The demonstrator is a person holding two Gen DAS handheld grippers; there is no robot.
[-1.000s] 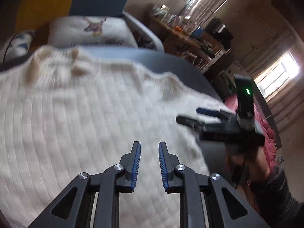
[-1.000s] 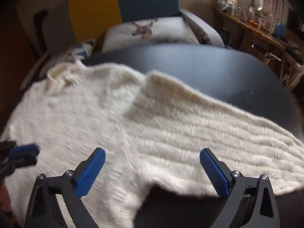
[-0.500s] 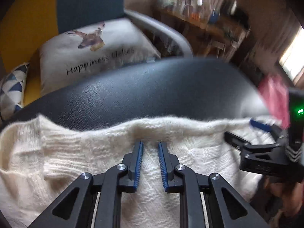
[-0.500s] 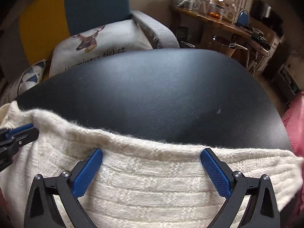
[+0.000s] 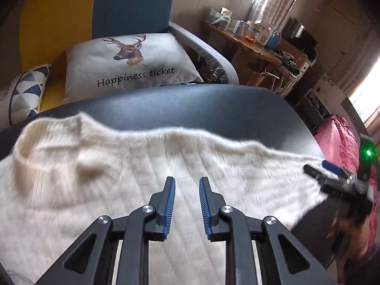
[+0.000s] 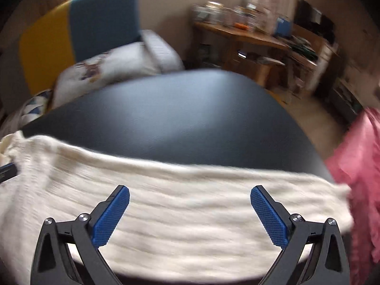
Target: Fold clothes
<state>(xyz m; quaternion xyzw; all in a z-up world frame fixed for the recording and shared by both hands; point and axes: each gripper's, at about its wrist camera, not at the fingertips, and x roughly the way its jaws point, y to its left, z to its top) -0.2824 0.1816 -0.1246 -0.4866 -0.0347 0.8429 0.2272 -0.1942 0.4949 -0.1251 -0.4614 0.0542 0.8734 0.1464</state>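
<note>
While the sweater (image 5: 133,190) lies spread along the near side of the table (image 5: 213,111), I have both grippers hovering above it, and I read that as a pause between folds, the knit laid flat so an edge can be picked next. My left gripper (image 5: 187,204) sits over the sweater's body with its jaws a narrow gap apart and nothing between them. My right gripper (image 6: 190,213) is over the sleeve end, jaws spread wide, also empty. From the left view I can see it out past the sweater's right edge (image 5: 332,178), with a green light on its body. The collar (image 5: 47,156) is at the sweater's left end, bunched into a loose hump, which I judge will need flattening.

Much is uncertain. The right view is smeared by motion, so the sleeve's knit and its far tip, beside the pink cloth (image 6: 356,161), are hard to separate. The sweater's near hem is cut off behind both grippers' frames. I cannot tell whether either gripper touches the wool. Beyond the table, a deer pillow (image 5: 128,64) on the sofa is clear
</note>
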